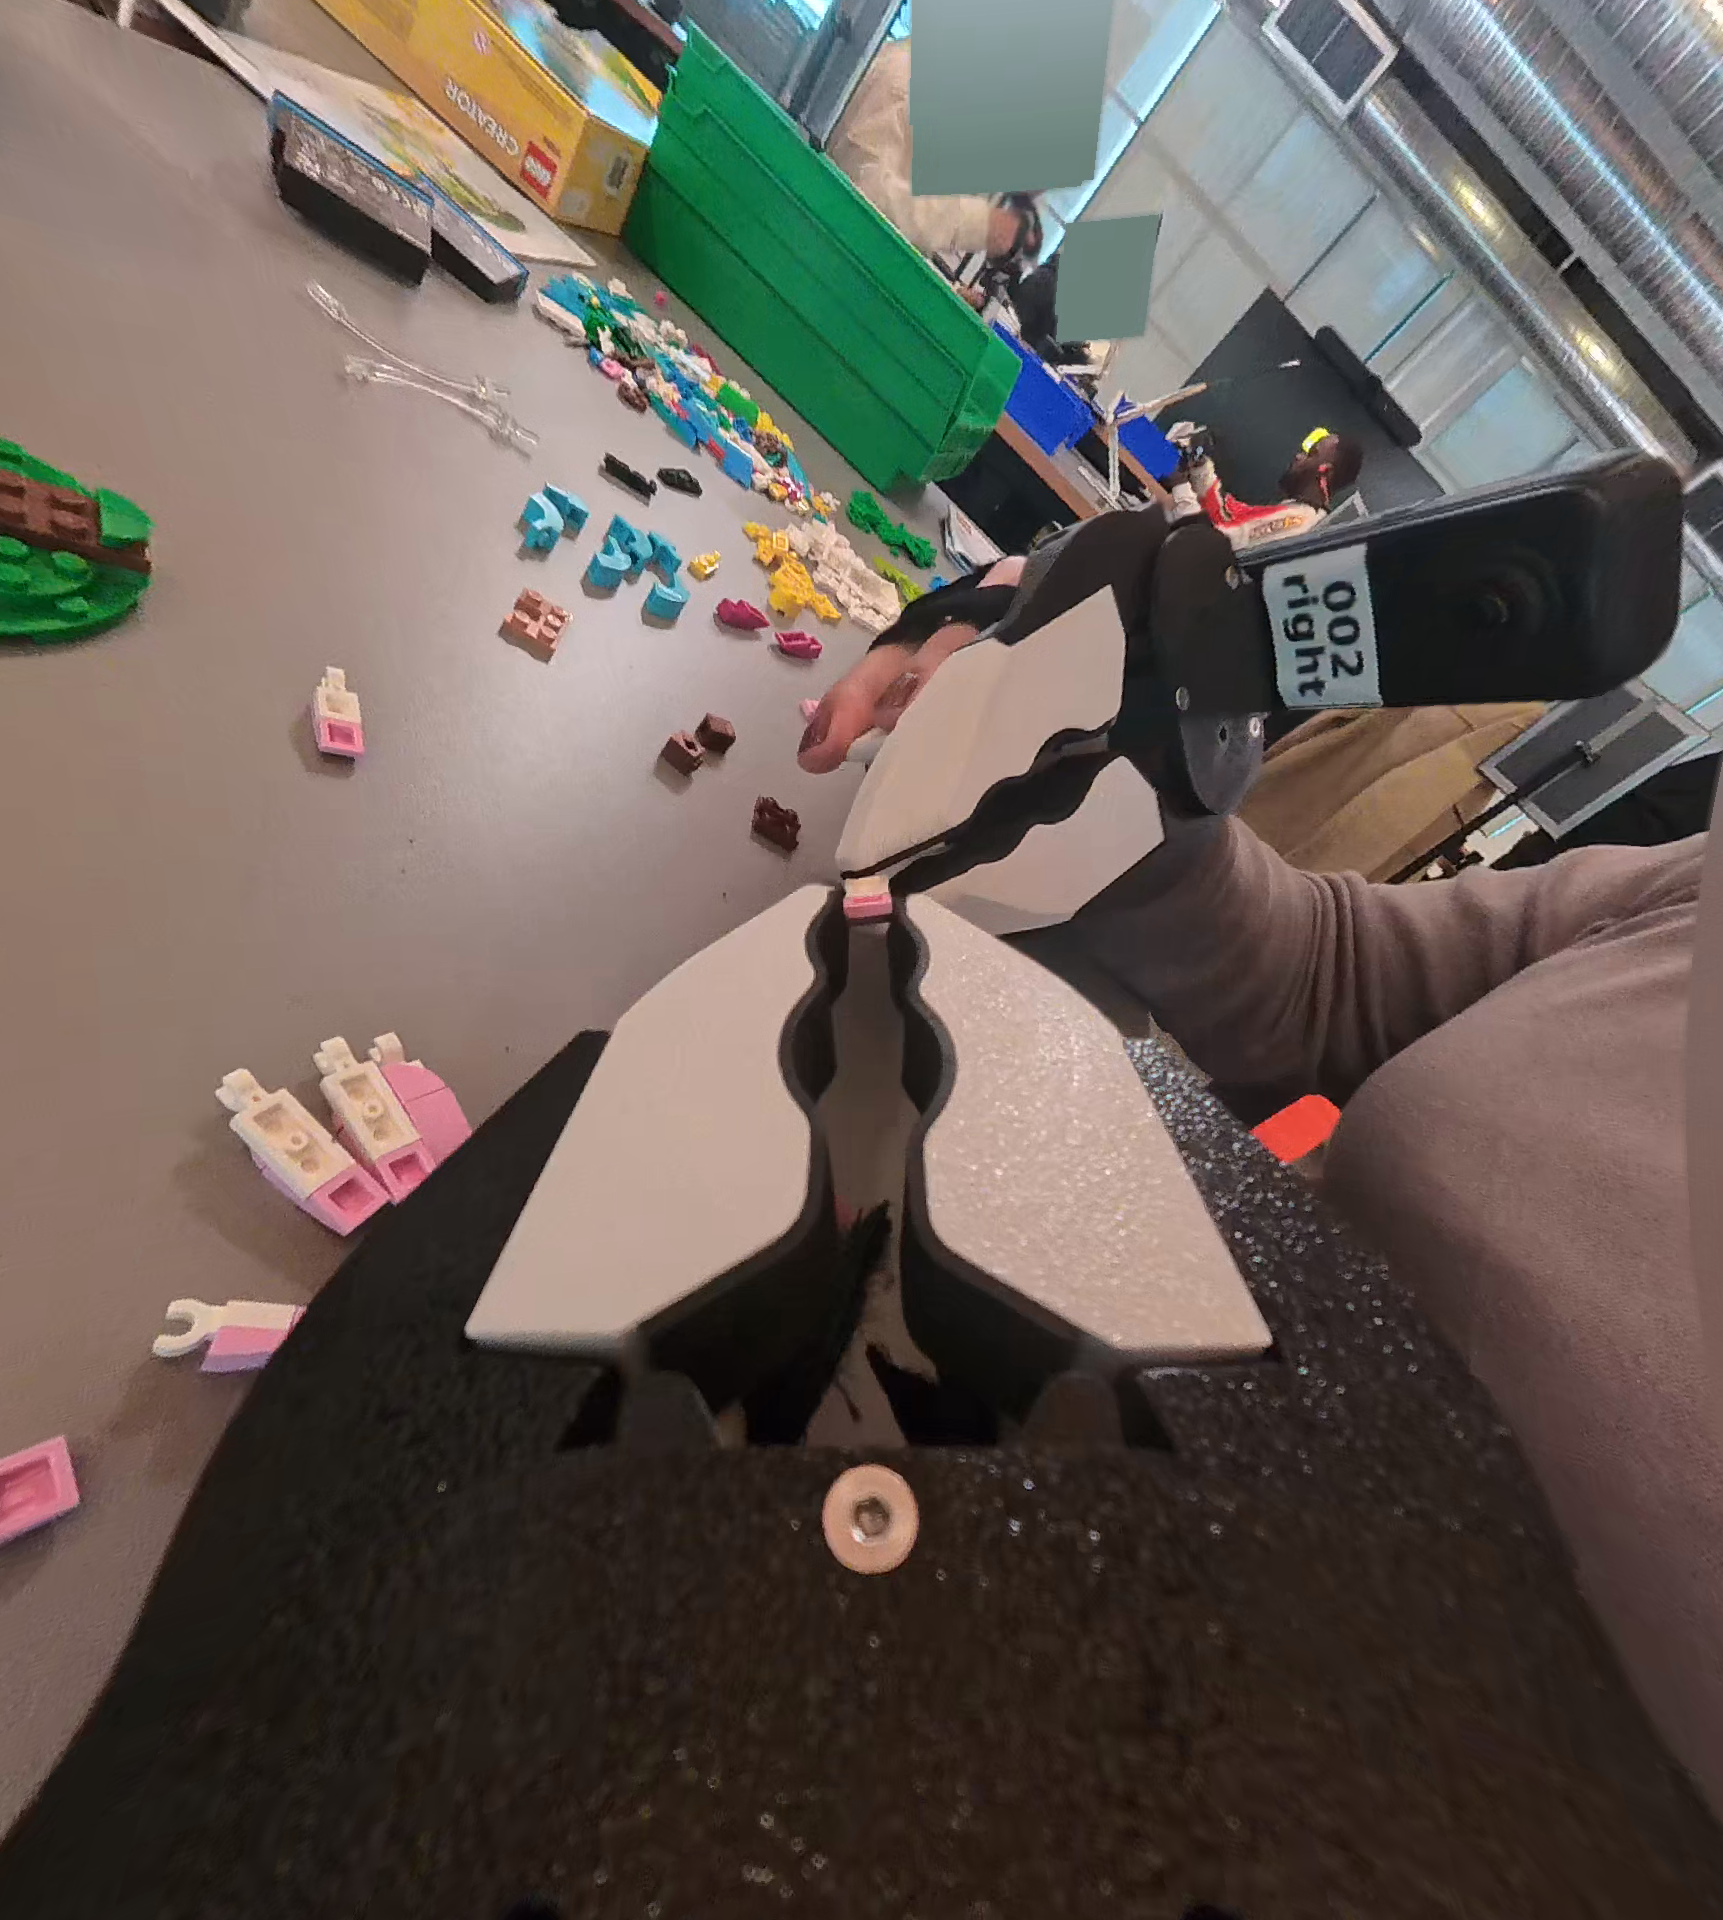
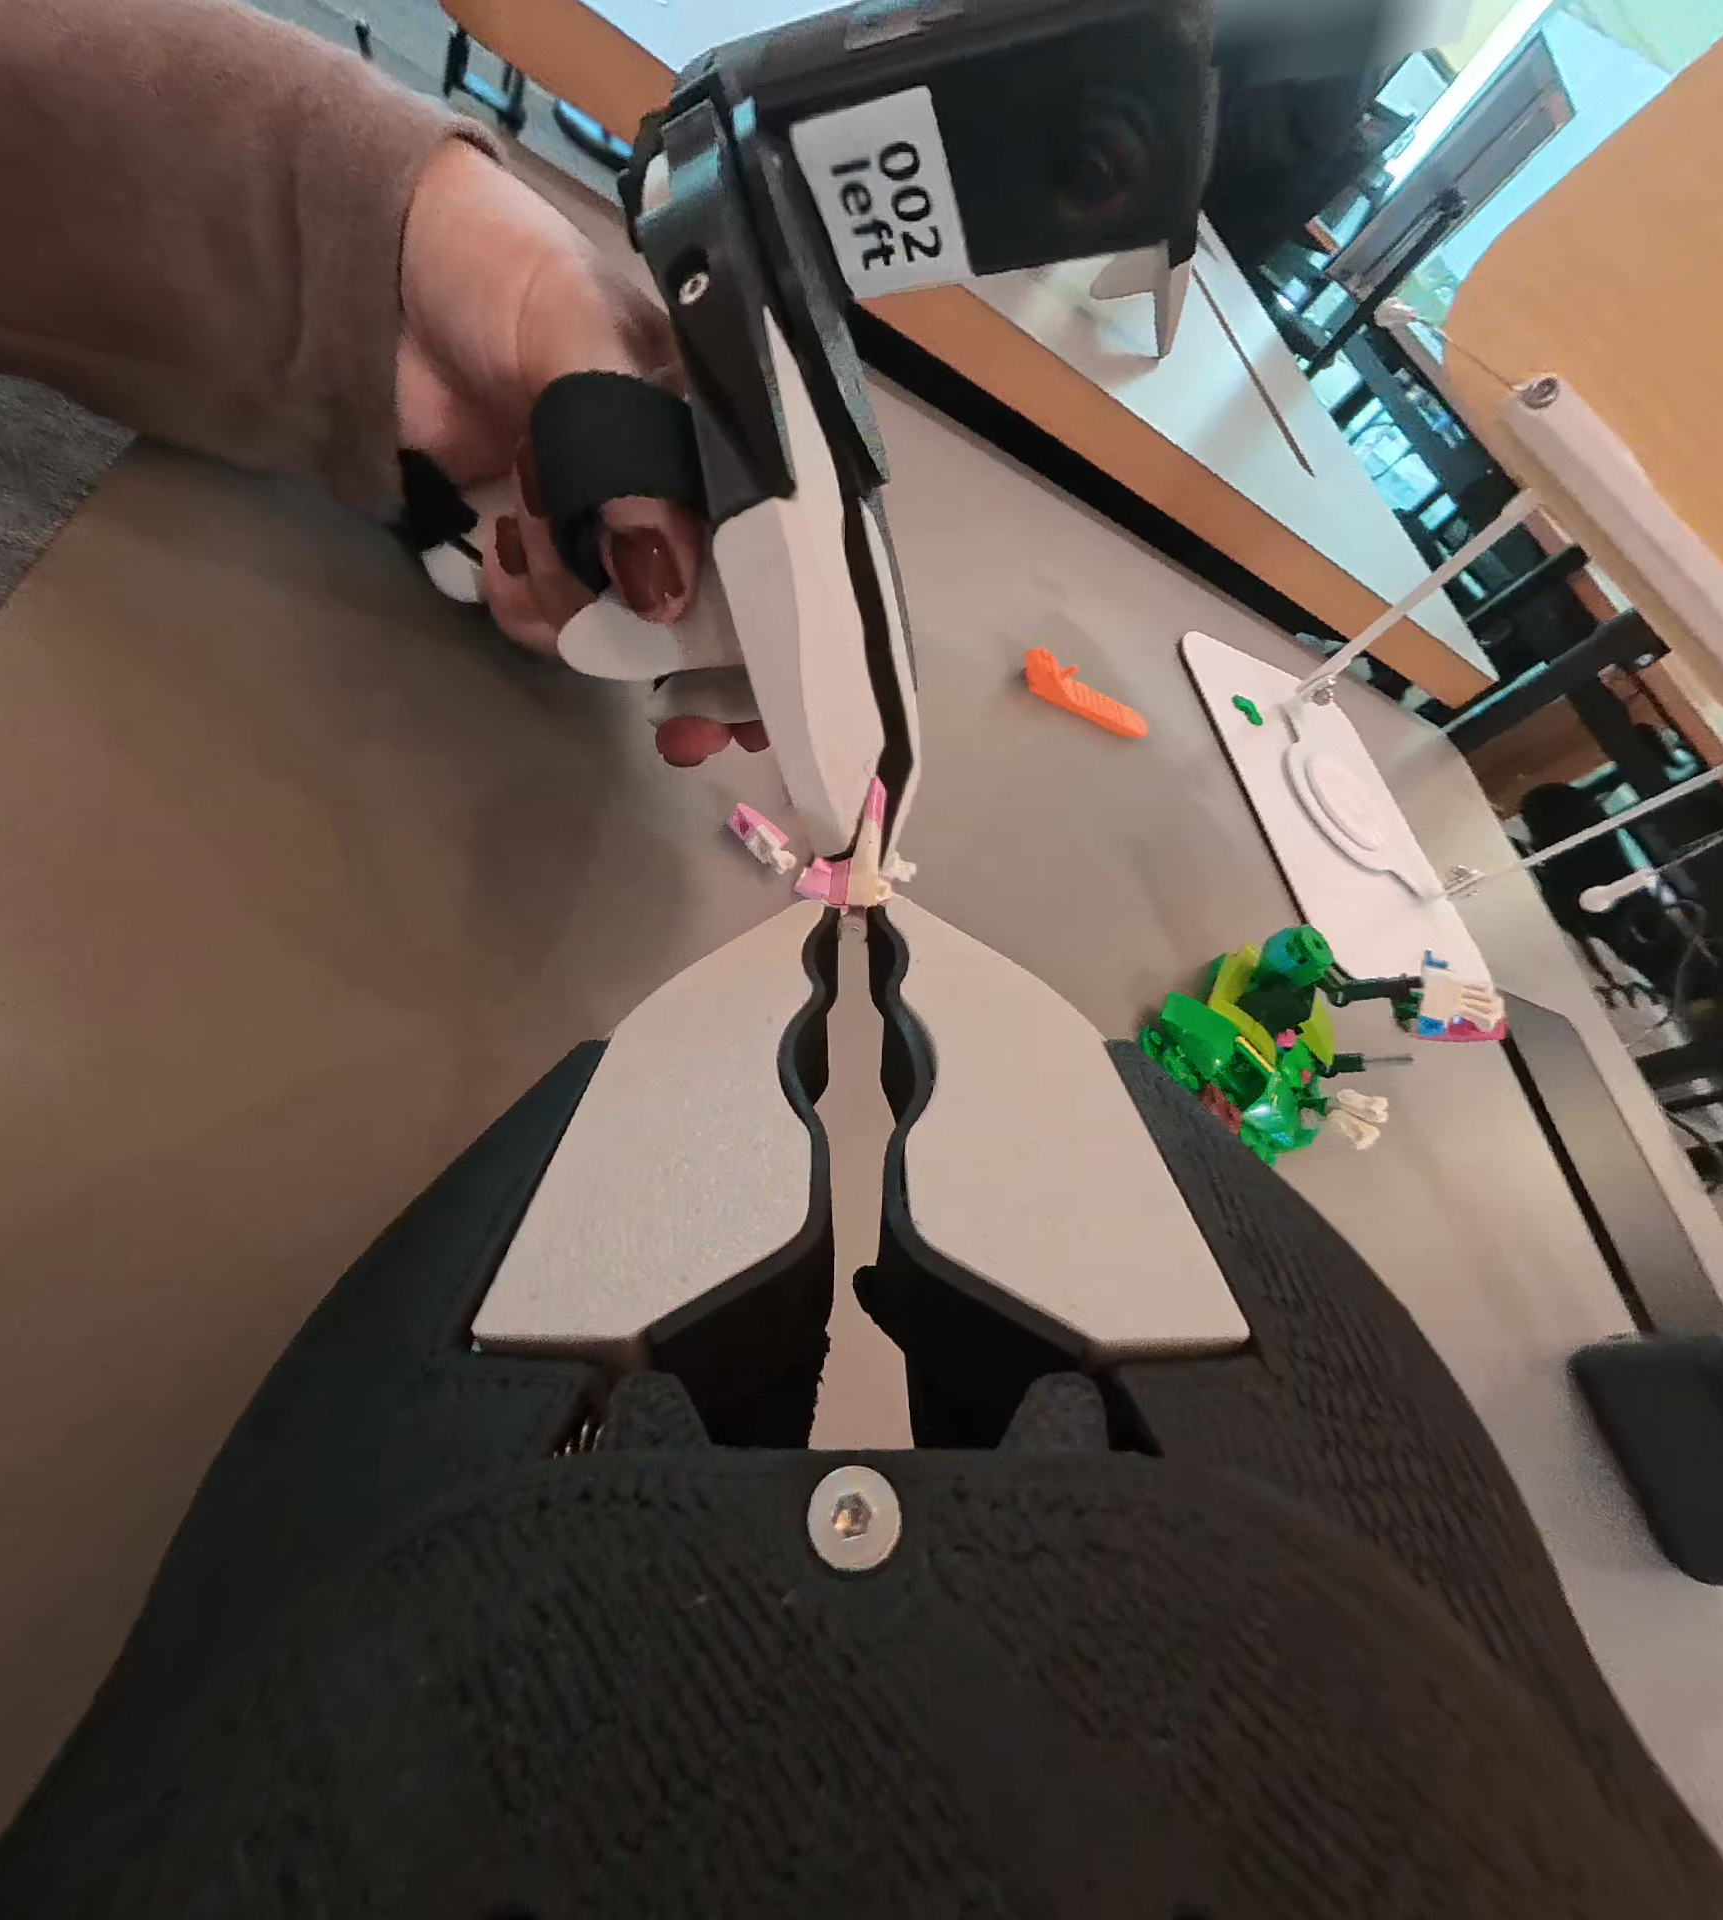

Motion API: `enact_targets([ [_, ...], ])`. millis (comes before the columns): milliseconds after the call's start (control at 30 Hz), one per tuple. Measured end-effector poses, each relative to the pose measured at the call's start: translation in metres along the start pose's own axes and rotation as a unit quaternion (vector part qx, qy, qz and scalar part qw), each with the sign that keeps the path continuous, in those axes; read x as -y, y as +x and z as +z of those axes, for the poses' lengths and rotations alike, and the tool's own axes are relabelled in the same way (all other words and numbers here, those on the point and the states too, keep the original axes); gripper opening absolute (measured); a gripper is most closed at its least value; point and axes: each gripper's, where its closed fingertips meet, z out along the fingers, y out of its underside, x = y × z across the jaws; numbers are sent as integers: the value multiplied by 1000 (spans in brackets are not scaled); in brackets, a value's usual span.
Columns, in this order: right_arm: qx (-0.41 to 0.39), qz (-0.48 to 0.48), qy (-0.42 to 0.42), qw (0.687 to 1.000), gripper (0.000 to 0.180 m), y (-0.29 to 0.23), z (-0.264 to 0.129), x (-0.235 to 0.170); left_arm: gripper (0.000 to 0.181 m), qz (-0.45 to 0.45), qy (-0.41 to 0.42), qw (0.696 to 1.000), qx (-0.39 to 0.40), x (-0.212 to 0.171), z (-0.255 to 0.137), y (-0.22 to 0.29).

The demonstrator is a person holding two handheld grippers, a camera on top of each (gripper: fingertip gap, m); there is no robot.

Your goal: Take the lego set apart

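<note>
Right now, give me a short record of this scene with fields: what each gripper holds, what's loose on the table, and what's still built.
left gripper: shut on pink and white piece
right gripper: shut on the same piece, tip to tip
loose bricks: scattered on grey table
still built: green model
tool: orange brick separator, lying unused

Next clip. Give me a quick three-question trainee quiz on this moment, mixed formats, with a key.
1. True or false: both the left gripper and the right gripper are shut on the small pink-and-white piece.
2. What colour is the brick separator tool lying on the grey table? A) orange B) blue C) black
3. Fill in: the part-built model on the table is mostly ____.

Key: 1 true; 2 A; 3 green.
</note>
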Motion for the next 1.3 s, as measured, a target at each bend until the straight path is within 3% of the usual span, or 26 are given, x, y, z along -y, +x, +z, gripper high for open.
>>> enact_targets([
  [167,-31,63,17,997,4,17,-3,1,9,45,53,997,43,17,4,-3],
  [267,-52,95,7,994,4,28,-5,-6,32,159,66,978,117,25,3,-7],
  [333,-46,131,-7,990,4,29,-4,-13,36,287,65,932,211,31,-4,-15],
  [400,-25,177,-28,983,4,26,-1,-20,37,417,43,860,291,34,-7,-18],
  [533,16,256,-53,965,4,17,2,-27,27,626,-36,709,322,16,8,-14],
  [733,68,283,-78,954,4,1,2,-32,23,698,-101,625,334,2,16,-25],
  [900,93,300,-80,946,4,-5,2,-32,9,730,-138,587,321,-9,17,-27],
  [967,94,295,-75,948,3,-5,1,-31,8,717,-144,604,316,-10,17,-28],
  [1067,79,241,-70,965,4,-4,1,-27,8,640,-133,697,294,-11,15,-27],
  [1133,66,206,-69,974,3,-2,1,-24,7,600,-121,739,281,-10,15,-25],
  [1300,52,139,-73,986,3,-3,0,-24,7,523,-112,809,243,-15,16,-24],
])
